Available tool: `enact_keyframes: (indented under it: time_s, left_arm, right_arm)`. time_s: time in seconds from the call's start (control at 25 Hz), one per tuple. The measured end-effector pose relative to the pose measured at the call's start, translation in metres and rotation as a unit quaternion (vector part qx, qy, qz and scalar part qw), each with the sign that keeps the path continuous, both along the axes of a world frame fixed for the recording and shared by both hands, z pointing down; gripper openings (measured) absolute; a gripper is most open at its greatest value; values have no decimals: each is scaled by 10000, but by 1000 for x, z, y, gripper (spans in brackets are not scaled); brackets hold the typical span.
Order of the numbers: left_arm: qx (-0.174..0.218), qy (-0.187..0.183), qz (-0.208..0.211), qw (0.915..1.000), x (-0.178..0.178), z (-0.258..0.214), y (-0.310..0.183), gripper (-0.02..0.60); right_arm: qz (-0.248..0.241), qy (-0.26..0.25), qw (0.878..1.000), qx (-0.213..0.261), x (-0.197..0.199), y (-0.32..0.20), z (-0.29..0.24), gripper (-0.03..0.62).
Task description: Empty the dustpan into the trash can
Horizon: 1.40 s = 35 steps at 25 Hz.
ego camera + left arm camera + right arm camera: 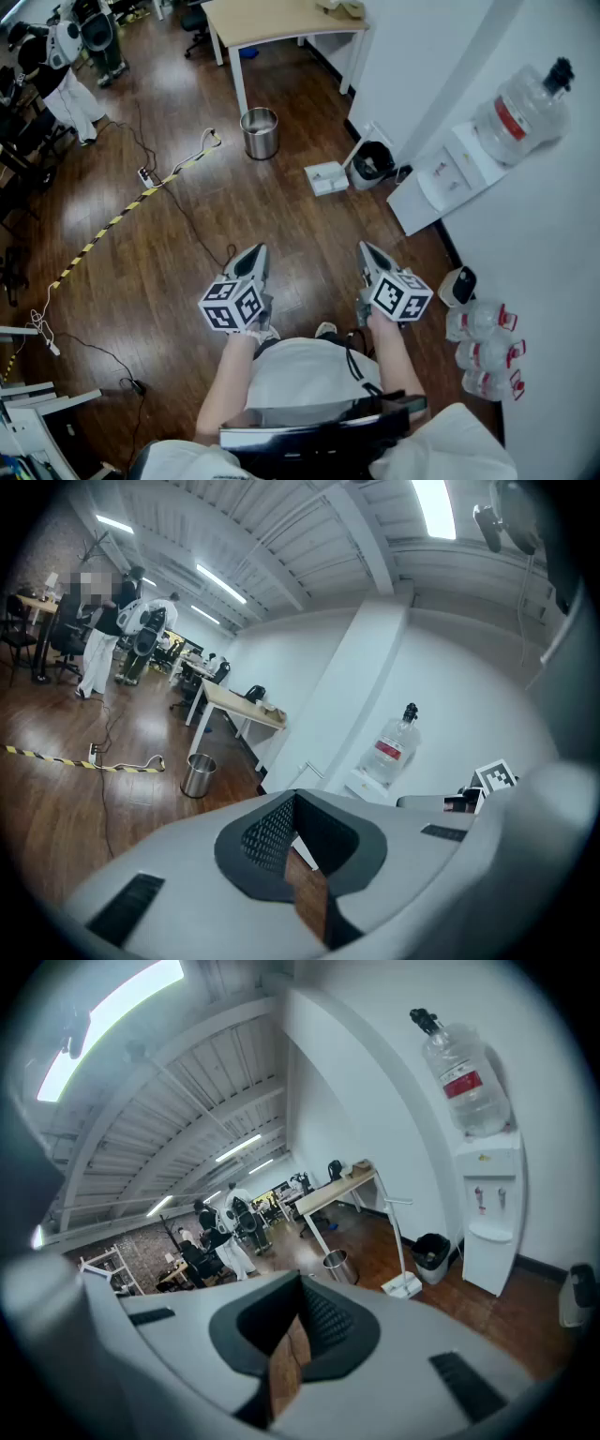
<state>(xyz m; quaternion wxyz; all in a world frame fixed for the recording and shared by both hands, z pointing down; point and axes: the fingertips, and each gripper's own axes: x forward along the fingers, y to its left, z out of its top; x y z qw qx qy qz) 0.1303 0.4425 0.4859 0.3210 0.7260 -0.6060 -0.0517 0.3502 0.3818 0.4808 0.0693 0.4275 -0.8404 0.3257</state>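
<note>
Open wooden floor [169, 272] runs ahead to a worktop [281, 21] by the wall. The metal trash can [260, 133] stands near its leg. A black bin [373, 165], possibly for trash too, sits against the wall. The white dustpan [326, 177] rests on the floor between them, just beside the black bin, handle upright. It lies straight ahead, nearer the right hand-held gripper [366, 249] than the left hand-held gripper [257, 251]. Both are pressed together on nothing. The way looks clear, with striped tape [122, 217] well left.

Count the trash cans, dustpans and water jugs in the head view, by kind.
Trash cans: 2
Dustpan: 1
Water jugs: 4
Total: 7
</note>
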Motion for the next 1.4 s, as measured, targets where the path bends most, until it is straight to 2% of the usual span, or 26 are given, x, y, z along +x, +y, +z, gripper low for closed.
enact_keyframes:
  time_s: [0.28, 0.44, 0.6, 0.76, 0.88, 0.96, 1.2, 1.4]
  left_arm:
    - [17, 32, 51, 10000, -18, 1, -5, -8]
    - [-31, 52, 144, 9999, -30, 6, -4, -8]
    - [-51, 59, 255, 9996, -43, 11, -7, -8]
    - [-8, 54, 456, 9989, -49, 10, -17, -8]
    - [37, 64, 651, 9978, -52, 9, -25, -8]
    - [79, 49, 793, 9968, -52, 7, -32, -8]
    - [56, 129, 1117, 9936, -36, 13, -74, -8]
    - [-30, 43, 1266, 9919, -22, 22, -144, -8]
  right_arm:
    - [26, -152, 9998, 110, -18, -1, -6, 25]
    - [358, -126, 9989, 289, -25, -7, -8, 35]
    - [542, -204, 9980, 235, -34, -14, -2, 138]
    - [662, -100, 9973, 318, -43, -23, -4, 152]
    - [725, 67, 9965, 399, -50, -30, -4, 213]
    - [723, 178, 9960, 485, -54, -39, -5, 225]
    - [839, 506, 9935, 579, -42, -83, 9, 229]
    - [977, 533, 9920, 590, -25, -154, 31, 230]
